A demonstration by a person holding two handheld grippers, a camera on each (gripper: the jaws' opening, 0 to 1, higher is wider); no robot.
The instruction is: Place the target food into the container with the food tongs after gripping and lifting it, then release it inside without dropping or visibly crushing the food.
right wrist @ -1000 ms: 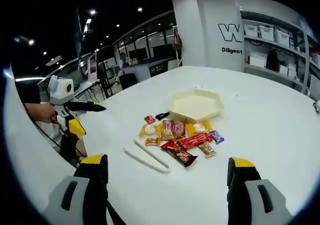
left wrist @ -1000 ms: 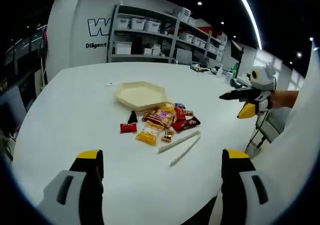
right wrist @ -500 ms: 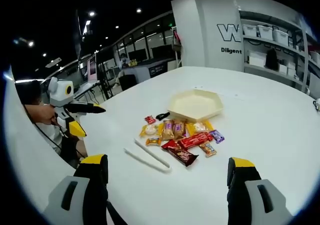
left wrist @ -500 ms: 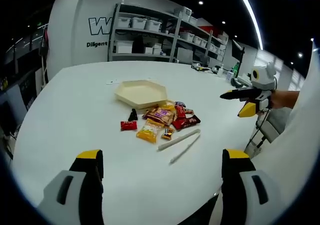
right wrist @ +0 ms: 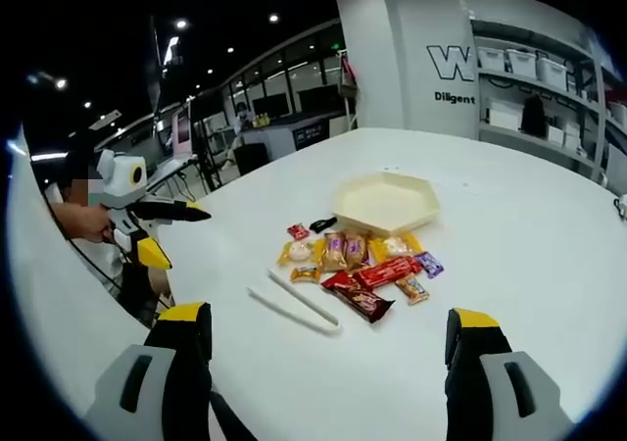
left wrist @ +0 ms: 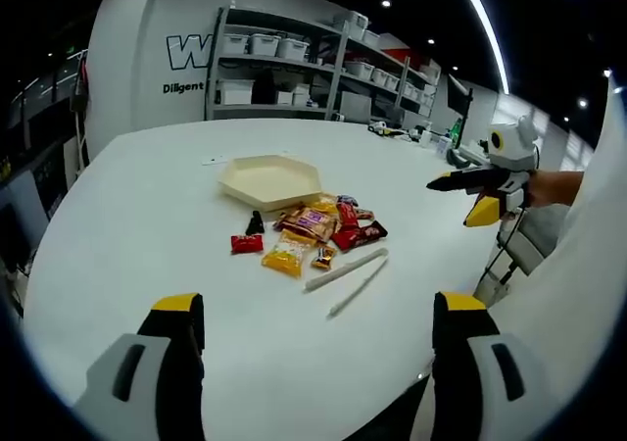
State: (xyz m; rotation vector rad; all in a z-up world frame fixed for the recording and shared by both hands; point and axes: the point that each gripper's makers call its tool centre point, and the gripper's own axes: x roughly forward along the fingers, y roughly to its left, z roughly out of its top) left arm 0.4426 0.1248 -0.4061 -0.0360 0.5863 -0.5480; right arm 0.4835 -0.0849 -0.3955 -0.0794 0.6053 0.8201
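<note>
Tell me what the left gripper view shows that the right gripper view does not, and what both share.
Left gripper view alone: the right gripper in a hand at the right edge. Right gripper view alone: the left gripper at the left edge, and glass-walled rooms behind it. Both share: the white table, the empty hexagonal tray, the snack pile beside it, the white tongs, and shelves of bins.

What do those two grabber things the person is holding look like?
Each gripper has two chunky jaws, white plastic on the outside and black on the inside, with yellow tips. From the side, the right gripper shows a white head, a long black jaw and a yellow jaw below. The left gripper looks the same. No sleeves are visible.
</note>
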